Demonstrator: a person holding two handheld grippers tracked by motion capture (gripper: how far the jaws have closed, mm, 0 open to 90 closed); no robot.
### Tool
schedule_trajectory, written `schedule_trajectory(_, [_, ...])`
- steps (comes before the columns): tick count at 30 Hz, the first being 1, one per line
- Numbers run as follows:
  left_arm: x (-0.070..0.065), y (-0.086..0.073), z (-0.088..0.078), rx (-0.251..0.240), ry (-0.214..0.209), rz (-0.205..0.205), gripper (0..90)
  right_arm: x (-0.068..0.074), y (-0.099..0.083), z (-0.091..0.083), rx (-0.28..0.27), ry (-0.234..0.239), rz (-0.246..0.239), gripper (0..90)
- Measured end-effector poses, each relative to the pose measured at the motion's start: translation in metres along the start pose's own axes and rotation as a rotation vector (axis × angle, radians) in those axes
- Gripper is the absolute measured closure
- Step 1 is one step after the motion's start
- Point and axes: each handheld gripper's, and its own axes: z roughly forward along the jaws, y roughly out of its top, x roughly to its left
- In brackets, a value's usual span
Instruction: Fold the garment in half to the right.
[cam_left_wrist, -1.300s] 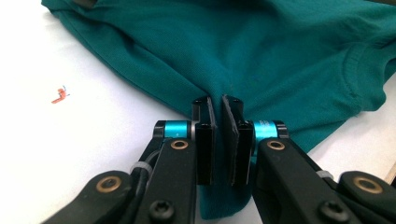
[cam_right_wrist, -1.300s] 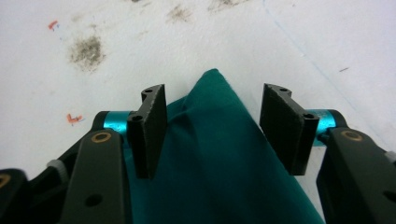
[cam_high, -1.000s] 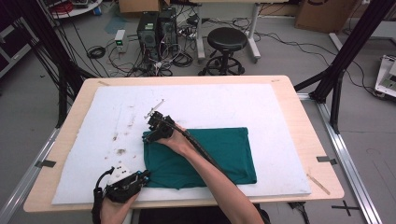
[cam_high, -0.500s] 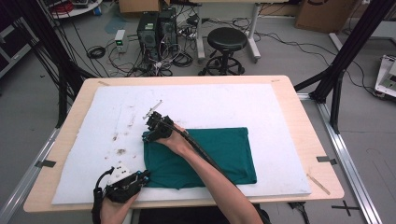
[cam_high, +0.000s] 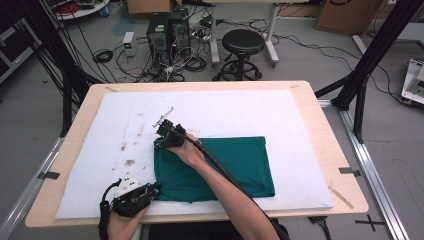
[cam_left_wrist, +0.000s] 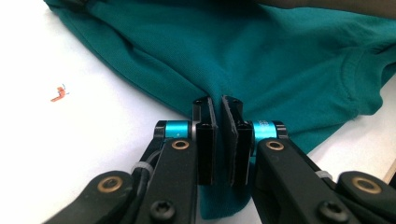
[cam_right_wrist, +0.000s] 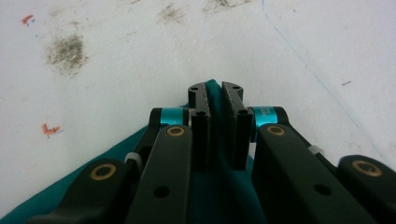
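High view showed a green shirt lying folded on the white sheet covering the bench. The left gripper had its fingers clamped on the shirt's near left corner. The right gripper was at the shirt's far left corner; its fingers had just been closing and pinched that cloth.

Lab: computer towers, floor cables, rig frame.
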Motion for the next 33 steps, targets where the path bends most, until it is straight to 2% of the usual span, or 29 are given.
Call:
schedule_trajectory(6, [0.001, 0.004, -0.005, -0.015, -0.013, -0.008, 84.8, 0.0, 0.001, -0.003, 0.0, 0.008, 0.009, 84.2])
schedule_trajectory(9, [-0.001, 0.007, -0.009, -0.027, -0.016, 0.0, 84.8, 0.001, 0.003, -0.008, -0.018, 0.013, 0.01, 84.2])
schedule_trajectory(13, [-0.002, 0.012, -0.017, -0.048, -0.024, 0.006, 84.9, 0.0, 0.006, -0.019, -0.058, 0.029, 0.025, 84.3])
schedule_trajectory(15, [-0.001, 0.016, -0.021, -0.059, -0.022, 0.011, 84.9, 0.0, 0.009, -0.026, -0.087, 0.038, 0.041, 84.3])
schedule_trajectory(19, [0.001, 0.022, -0.034, -0.084, -0.01, 0.017, 84.9, 0.0, 0.014, -0.037, -0.144, 0.052, 0.042, 84.3])
schedule_trajectory(21, [0.001, 0.024, -0.039, -0.091, -0.002, 0.019, 84.9, 0.001, 0.016, -0.04, -0.16, 0.065, 0.057, 84.4])
schedule_trajectory(24, [0.002, 0.026, -0.045, -0.095, 0.001, 0.025, 84.9, 0.002, 0.017, -0.042, -0.186, 0.077, 0.051, 84.3])
schedule_trajectory(33, [-0.004, 0.024, -0.036, -0.089, -0.022, 0.029, 84.9, -0.001, 0.014, -0.051, -0.161, 0.073, 0.031, 84.3])
